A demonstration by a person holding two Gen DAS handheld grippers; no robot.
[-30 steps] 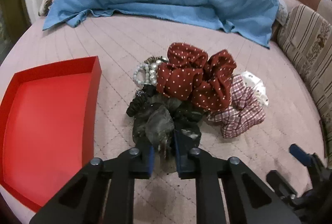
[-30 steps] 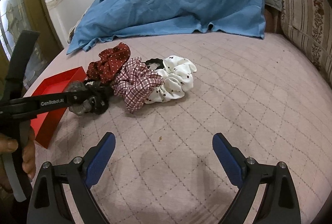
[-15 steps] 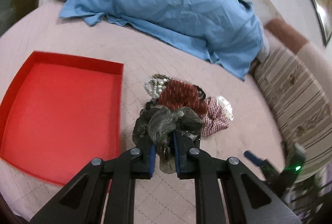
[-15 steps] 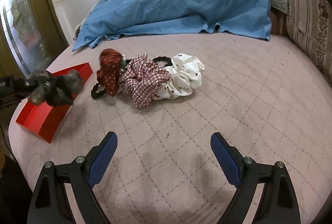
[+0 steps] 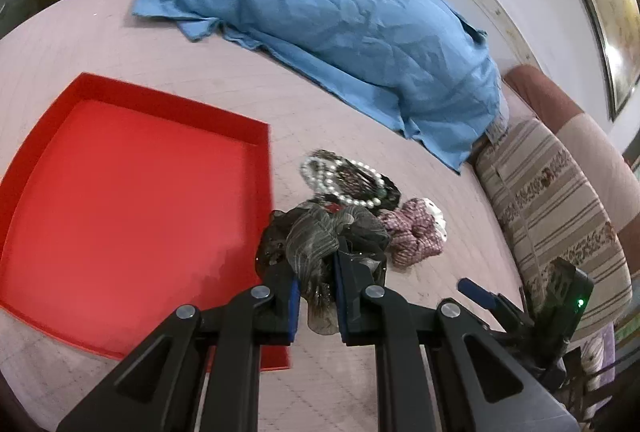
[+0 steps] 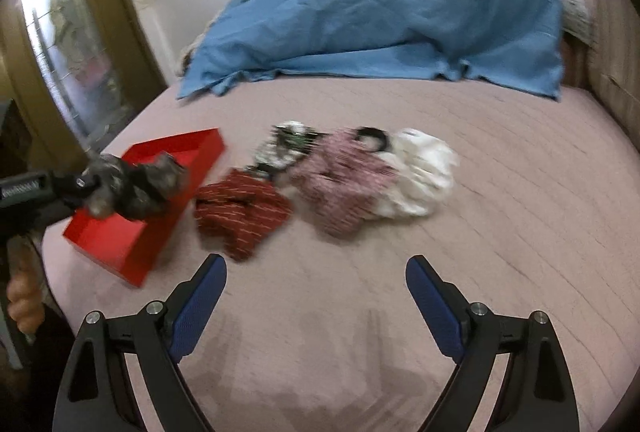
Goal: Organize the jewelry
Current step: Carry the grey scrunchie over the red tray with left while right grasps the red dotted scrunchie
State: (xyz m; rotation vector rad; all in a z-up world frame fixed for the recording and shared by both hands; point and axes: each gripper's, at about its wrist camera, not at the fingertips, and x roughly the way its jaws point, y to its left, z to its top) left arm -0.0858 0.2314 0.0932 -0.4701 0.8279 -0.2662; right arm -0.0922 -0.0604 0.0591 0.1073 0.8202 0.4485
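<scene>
A shallow red cardboard tray (image 6: 140,232) lies on the left side of the pink quilted bed (image 6: 400,312), and a crumpled blue sheet (image 6: 380,12) is heaped across the bed's far end behind everything else. To the right of the tray lies a cluster: a dark red dotted scrunchie (image 6: 240,210) nearest the tray, a white pearl bracelet (image 5: 340,180) behind it, then a pink checked scrunchie (image 6: 344,176) and a white fabric scrunchie (image 6: 420,172) farthest right. The left gripper (image 5: 316,296) holds a dark grey sheer scrunchie (image 5: 320,240) above the tray's right edge, while the right gripper (image 6: 316,308) hovers over bare bed in front of the cluster, and a striped bolster cushion (image 5: 552,216) lies along the bed's right side.
</scene>
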